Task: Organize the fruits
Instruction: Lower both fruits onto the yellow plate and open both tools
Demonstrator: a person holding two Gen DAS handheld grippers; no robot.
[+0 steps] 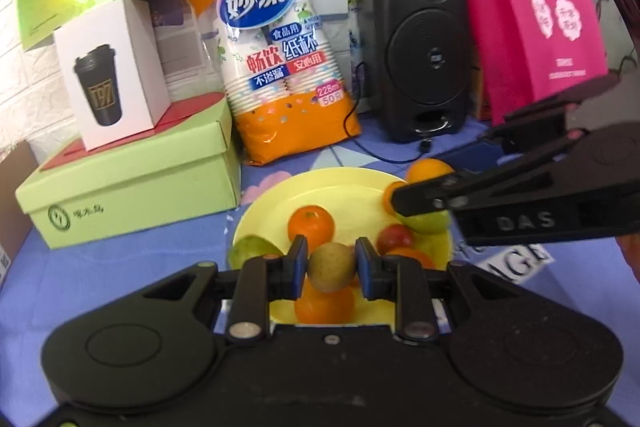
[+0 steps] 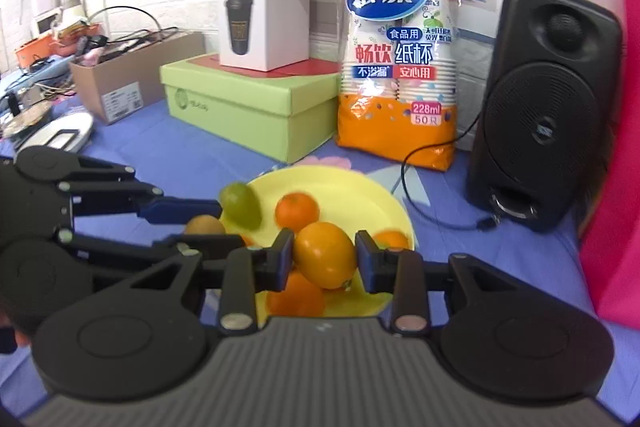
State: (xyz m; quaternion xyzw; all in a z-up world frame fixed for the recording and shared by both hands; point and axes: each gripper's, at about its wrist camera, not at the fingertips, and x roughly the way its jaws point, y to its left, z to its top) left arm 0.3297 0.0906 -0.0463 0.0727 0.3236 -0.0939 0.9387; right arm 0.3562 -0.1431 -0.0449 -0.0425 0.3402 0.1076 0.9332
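Yellow plate (image 1: 336,183) on the desk (image 1: 120,279) already carries several fruits, and you have one more in each gripper above it: the left gripper (image 1: 331,269) is clamped on a kiwi (image 1: 331,267), the right gripper (image 2: 324,255) on an orange (image 2: 325,254). Lower each fruit into a bare patch of the plate rather than onto another fruit, and part the fingers only once it rests, since round fruit will likely roll. Mind the two grippers crowding each other over the rim.
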